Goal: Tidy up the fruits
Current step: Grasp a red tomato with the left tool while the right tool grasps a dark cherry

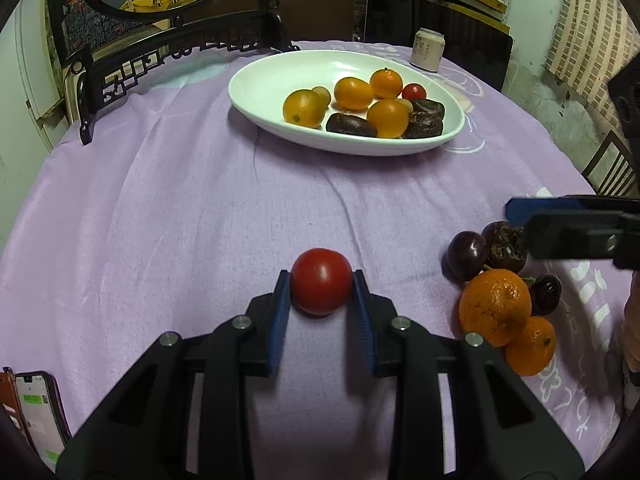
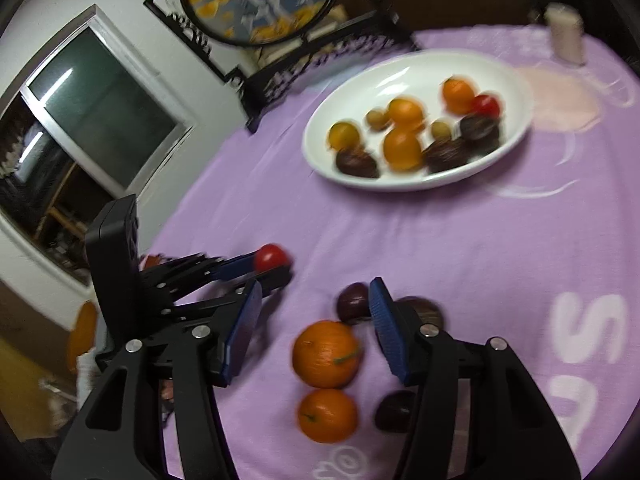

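At the near left edge of the table I see a phone (image 1: 38, 420) lying on the purple cloth (image 1: 180, 220). My left gripper (image 1: 322, 280) is clenched on a red tomato (image 1: 321, 280), its blue pads pressing both sides of the fruit, which sits low over the cloth near me. Farther off, past the middle of the table, stands a white oval dish (image 1: 280, 64) holding small oranges, a little red tomato, pale round fruits and dark wrinkled ones. Behind the dish to the right is a can (image 1: 429, 53).

To the right of the held tomato lies a loose cluster: a large orange (image 1: 494, 306), a smaller orange (image 1: 530, 346) just nearer to me and touching it, and several dark fruits (image 1: 467, 255) around them. My right gripper (image 2: 316, 312) hangs over this cluster with its jaws apart. The large orange lies between and just below the fingers, and the pads do not press it. The right wrist view is blurred, so finer detail there I cannot tell.
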Tool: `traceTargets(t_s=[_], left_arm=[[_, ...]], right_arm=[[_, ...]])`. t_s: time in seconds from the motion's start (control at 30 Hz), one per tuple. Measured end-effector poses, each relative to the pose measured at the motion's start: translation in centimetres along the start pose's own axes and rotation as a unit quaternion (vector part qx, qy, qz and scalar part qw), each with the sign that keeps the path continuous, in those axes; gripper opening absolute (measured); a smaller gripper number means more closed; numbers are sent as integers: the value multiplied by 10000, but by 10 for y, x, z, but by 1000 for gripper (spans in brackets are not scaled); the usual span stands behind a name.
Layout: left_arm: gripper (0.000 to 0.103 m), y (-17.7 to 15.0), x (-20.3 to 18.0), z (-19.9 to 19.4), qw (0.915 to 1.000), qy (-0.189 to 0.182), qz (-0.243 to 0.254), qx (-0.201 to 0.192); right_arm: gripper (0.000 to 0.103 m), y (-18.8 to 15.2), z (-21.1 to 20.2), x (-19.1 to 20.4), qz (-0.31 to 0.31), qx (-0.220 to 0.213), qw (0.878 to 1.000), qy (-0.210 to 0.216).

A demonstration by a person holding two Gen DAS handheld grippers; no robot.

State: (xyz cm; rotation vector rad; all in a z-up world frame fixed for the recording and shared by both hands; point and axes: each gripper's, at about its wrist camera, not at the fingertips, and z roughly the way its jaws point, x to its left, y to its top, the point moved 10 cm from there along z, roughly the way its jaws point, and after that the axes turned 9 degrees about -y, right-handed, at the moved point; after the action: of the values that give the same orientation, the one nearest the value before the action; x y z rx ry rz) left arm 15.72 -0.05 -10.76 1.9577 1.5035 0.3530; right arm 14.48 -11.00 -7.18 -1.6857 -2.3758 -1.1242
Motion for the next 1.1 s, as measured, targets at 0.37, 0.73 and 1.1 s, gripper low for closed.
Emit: traceTargets(t_s=[0.37,0.73,1.1], left_arm=[[31,-2,-2,0,9999,46,90,27],[31,-3,-2,1,9998,100,174,36],[31,1,-1,0,10000,-34,53,-45]], right_arm=[[37,-5,27,-1,-1115,708,9795,-1518],[31,-3,45,-11,-1255,923,9730,-1703],[31,7,-39,-91,201,-670,9837,-1654]])
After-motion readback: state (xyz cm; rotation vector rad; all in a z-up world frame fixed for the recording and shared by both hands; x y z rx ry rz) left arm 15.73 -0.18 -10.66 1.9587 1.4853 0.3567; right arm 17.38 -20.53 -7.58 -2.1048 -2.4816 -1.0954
